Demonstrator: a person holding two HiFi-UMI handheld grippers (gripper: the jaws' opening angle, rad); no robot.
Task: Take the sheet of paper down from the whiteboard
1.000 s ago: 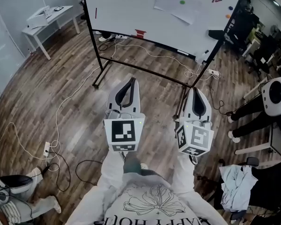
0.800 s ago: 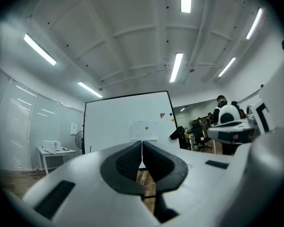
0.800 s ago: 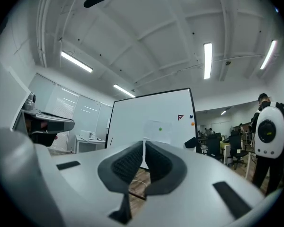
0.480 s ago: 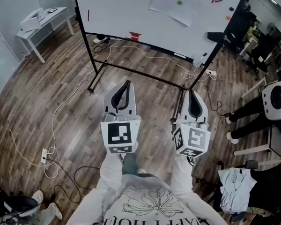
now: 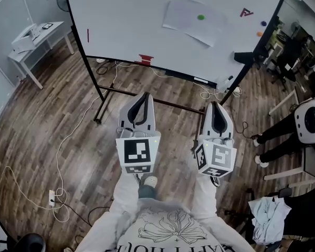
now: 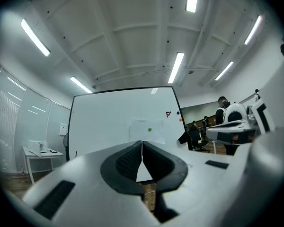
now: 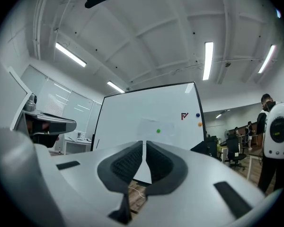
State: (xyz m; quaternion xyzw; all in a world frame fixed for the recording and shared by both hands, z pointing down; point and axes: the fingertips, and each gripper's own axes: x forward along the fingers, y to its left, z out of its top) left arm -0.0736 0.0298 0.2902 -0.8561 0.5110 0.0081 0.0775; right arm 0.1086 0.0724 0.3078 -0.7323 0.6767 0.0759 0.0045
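A white sheet of paper hangs on the whiteboard, pinned by a green round magnet. The same sheet of paper shows faintly in the left gripper view, and as the sheet of paper in the right gripper view. My left gripper and right gripper are held side by side, pointing at the board from some way off. Both are shut with nothing between the jaws. The left gripper and the right gripper each show their pads pressed together.
The whiteboard stands on a black wheeled frame with cables on the wood floor. A red marker and a black eraser sit near its tray. A white table is left; a person and office chairs are right.
Both grippers and the view have moved toward the whiteboard, which now looks larger and nearer. Both stay shut.
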